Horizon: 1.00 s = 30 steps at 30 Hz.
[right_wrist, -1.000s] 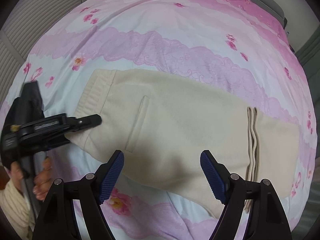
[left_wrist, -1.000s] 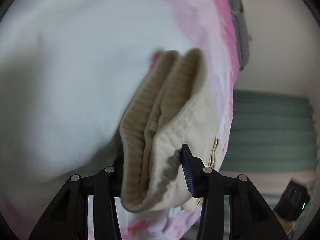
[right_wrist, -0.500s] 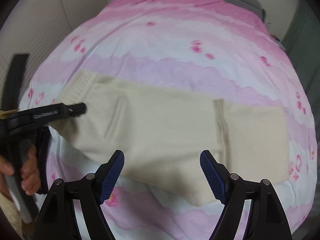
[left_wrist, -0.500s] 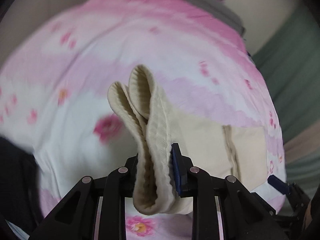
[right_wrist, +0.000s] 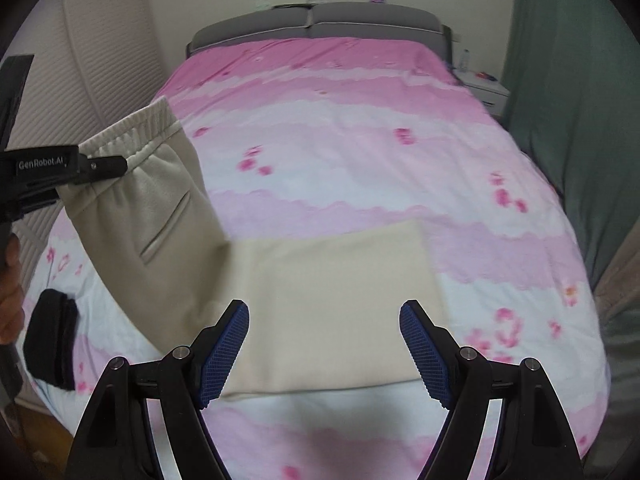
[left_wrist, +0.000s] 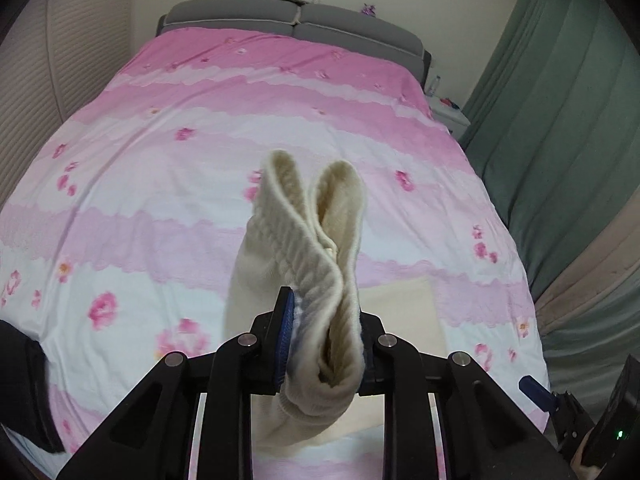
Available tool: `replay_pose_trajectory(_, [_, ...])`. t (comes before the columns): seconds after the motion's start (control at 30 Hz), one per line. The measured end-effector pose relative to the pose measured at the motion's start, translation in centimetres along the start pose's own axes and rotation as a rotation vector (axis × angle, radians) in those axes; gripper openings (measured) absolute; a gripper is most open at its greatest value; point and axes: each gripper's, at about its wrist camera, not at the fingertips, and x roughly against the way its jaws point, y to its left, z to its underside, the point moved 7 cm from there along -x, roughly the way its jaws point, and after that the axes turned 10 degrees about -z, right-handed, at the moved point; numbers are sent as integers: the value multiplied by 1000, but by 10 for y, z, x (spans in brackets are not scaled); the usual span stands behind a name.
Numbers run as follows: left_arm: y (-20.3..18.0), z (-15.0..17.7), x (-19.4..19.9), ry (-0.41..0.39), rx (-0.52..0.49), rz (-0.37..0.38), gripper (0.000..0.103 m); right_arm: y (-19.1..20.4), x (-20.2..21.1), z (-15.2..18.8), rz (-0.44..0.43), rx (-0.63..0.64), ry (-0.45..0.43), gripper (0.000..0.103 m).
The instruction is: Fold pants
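Cream pants (right_wrist: 320, 288) lie across the near end of the pink flowered bed cover (right_wrist: 360, 140). Their ribbed waistband (left_wrist: 312, 216) is lifted off the bed, doubled over, and stands up between the pads of my left gripper (left_wrist: 324, 332), which is shut on it. In the right wrist view the left gripper (right_wrist: 108, 164) holds that waistband end (right_wrist: 136, 148) high at the left, and the pocket side hangs down from it. My right gripper (right_wrist: 324, 344) hovers open over the flat part of the pants, nothing between its blue pads (right_wrist: 224, 352).
A grey headboard (left_wrist: 296, 24) closes the far end of the bed. A green curtain (left_wrist: 560, 128) and a white nightstand (left_wrist: 452, 114) stand to the right, slatted doors (right_wrist: 100, 60) to the left. A person's hand (right_wrist: 8, 280) holds the left gripper.
The left gripper has closed tighter on the waistband and raised it off the bed. Both grippers have risen and drawn back, so the whole bed and headboard now show.
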Motion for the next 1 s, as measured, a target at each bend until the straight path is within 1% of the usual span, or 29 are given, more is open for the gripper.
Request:
replay_pose_trajectory(0.03, [-16, 1, -2, 2, -6, -18, 24, -15, 4, 0, 2, -6, -2, 79])
replay_pose_trajectory(0.07, [-40, 4, -7, 0, -21, -42, 24, -32, 8, 0, 4, -13, -4, 79])
replay_pose_trajectory(0.13, [-67, 10, -21, 20, -22, -52, 24, -65, 12, 0, 6, -19, -1, 79])
replay_pose_trajectory(0.2, [-104, 18, -40, 51, -49, -73, 23, -89, 12, 2, 13, -17, 3, 79])
replay_pose_trajectory(0.27, [-140, 30, -64, 102, -79, -70, 23, -117, 10, 7, 22, -28, 11, 78])
replay_pose_trajectory(0.33, [-165, 42, -84, 143, -104, -65, 23, -144, 6, 13, 30, -49, 21, 78])
replay_pose_trajectory(0.4, [-191, 59, -107, 183, -156, -71, 23, -165, 4, 21, 41, -67, 29, 78])
replay_pose_trajectory(0.5, [-217, 83, -141, 226, -227, -110, 24, -196, -3, 38, 66, -106, 58, 78])
replay_pose_trajectory(0.57, [-225, 98, -161, 262, -256, -137, 24, -209, -7, 51, 78, -136, 85, 78])
replay_pose_trajectory(0.63, [-232, 112, -176, 295, -284, -148, 27, -221, -11, 63, 84, -154, 106, 78])
replay_pose_trajectory(0.67, [-235, 116, -179, 303, -299, -150, 33, -227, -14, 69, 88, -162, 118, 78])
replay_pose_trajectory(0.73, [-243, 126, -177, 323, -327, -123, 54, -234, -16, 78, 91, -178, 139, 78])
replay_pose_trajectory(0.77, [-245, 127, -169, 324, -307, -88, 68, -237, -16, 81, 91, -192, 144, 78])
replay_pose_trajectory(0.83, [-242, 124, -154, 314, -248, -41, 69, -239, -12, 84, 80, -211, 140, 78])
replay_pose_trajectory(0.9, [-229, 117, -132, 290, -196, -9, 83, -240, -7, 85, 66, -228, 136, 78])
replay_pose_trajectory(0.97, [-208, 111, -115, 235, -177, -16, 84, -239, -5, 81, 51, -226, 125, 78])
replay_pose_trajectory(1.0, [-186, 110, -107, 207, -169, -47, 84, -237, -5, 78, 37, -220, 117, 78])
